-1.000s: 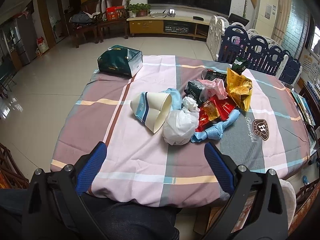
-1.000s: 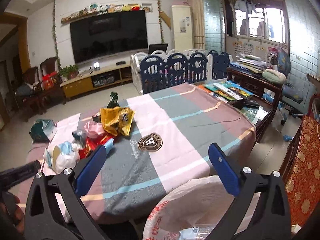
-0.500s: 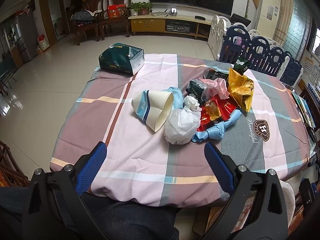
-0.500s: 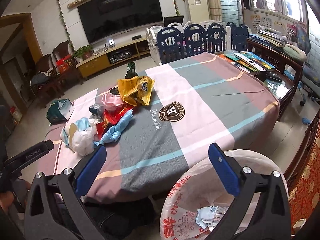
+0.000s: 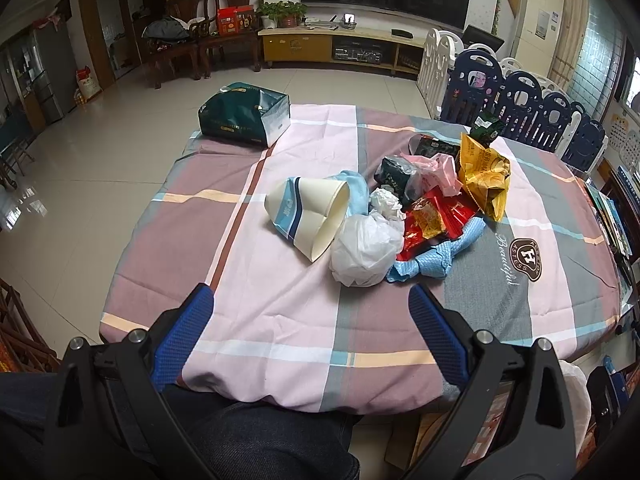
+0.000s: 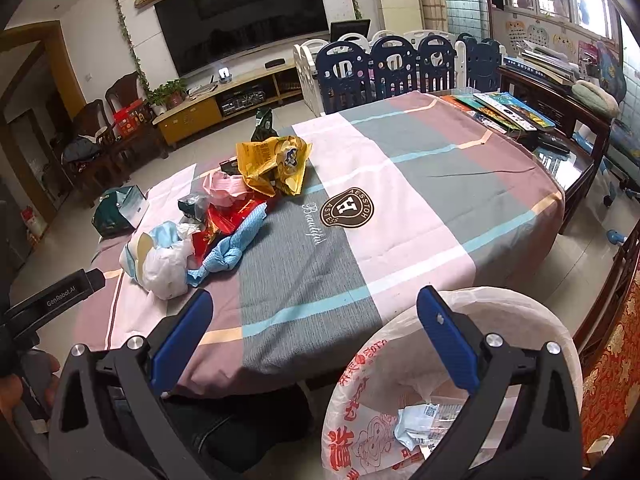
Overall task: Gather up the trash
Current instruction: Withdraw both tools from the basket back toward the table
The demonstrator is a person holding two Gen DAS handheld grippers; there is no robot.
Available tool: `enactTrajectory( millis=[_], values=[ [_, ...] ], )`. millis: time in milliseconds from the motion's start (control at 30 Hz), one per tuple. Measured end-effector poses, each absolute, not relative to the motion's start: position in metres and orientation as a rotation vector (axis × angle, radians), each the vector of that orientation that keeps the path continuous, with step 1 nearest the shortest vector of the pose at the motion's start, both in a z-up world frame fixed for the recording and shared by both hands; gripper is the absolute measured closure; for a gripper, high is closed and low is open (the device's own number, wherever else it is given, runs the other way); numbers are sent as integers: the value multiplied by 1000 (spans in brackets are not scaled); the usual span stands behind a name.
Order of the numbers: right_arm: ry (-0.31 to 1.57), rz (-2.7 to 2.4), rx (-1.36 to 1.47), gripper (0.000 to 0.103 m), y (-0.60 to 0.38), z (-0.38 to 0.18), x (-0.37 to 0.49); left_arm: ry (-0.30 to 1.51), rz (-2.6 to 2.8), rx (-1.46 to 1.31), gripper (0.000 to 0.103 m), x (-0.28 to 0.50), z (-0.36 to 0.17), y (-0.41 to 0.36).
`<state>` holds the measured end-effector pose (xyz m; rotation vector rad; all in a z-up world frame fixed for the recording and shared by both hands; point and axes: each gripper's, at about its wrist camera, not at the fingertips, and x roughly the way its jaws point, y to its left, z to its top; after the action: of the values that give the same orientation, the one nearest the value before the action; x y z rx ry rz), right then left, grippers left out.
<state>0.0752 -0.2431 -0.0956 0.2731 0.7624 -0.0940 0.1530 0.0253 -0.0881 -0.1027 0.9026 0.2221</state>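
Observation:
A heap of trash lies mid-table: a squashed paper cup [image 5: 310,216], a white plastic bag [image 5: 366,250], a knotted blue cloth [image 5: 436,254], red wrappers [image 5: 434,216], a yellow snack bag [image 5: 484,172] and a pink bag [image 5: 438,170]. My left gripper [image 5: 310,320] is open over the table's near edge, short of the heap, with nothing between its fingers. My right gripper [image 6: 312,320] is open and empty over the near edge, above a bin lined with a white bag [image 6: 400,380] holding a few scraps. The same heap [image 6: 224,220] sits left in the right wrist view.
A plaid cloth covers the table [image 5: 280,320]. A dark green box [image 5: 244,120] rests at its far left corner. Books [image 6: 504,110] lie on a side table at right, a play fence [image 6: 400,68] stands behind, and a red chair [image 6: 612,360] is beside the bin.
The right gripper's view has dipped and drawn nearer the table edge, so the lined bin fills more of it. The left gripper has barely shifted. Both stay open.

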Motion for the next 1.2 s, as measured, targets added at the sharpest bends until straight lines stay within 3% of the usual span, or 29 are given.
enactTrajectory(
  millis=[1200],
  values=[
    [819, -102, 307, 3, -249, -117, 80, 920, 240, -108, 5, 155, -94, 28]
  ],
)
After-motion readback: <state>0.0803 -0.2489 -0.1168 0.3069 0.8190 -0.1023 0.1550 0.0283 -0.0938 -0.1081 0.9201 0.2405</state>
